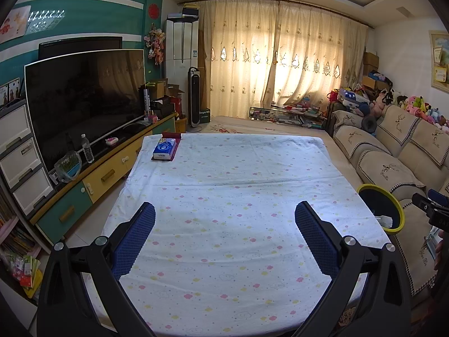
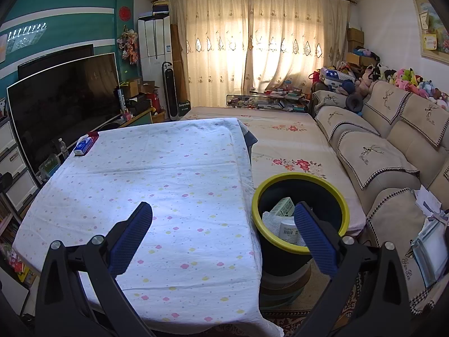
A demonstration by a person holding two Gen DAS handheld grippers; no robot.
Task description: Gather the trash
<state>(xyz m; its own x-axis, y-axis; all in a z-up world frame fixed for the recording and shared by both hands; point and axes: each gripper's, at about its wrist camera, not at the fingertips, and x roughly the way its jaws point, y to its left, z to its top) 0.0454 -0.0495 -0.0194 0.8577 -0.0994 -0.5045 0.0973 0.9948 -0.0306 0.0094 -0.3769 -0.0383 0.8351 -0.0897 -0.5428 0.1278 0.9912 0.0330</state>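
Observation:
A dark trash bin with a yellow rim (image 2: 300, 250) stands just right of the table; it also shows in the left wrist view (image 1: 381, 210). Inside it lie a white paper towel (image 2: 273, 220), a greenish carton (image 2: 284, 206) and a white labelled container (image 2: 289, 231). My left gripper (image 1: 224, 216) is open and empty above the near part of the table (image 1: 224, 168). My right gripper (image 2: 223, 216) is open and empty, straddling the table's right edge, its right finger (image 2: 314, 236) in front of the bin.
A blue tissue pack on a dark red tray (image 1: 165, 148) sits at the table's far left corner. A TV (image 1: 84, 98) on a low cabinet stands on the left. A sofa (image 2: 378, 154) runs along the right, a mattress (image 2: 280, 140) beside it.

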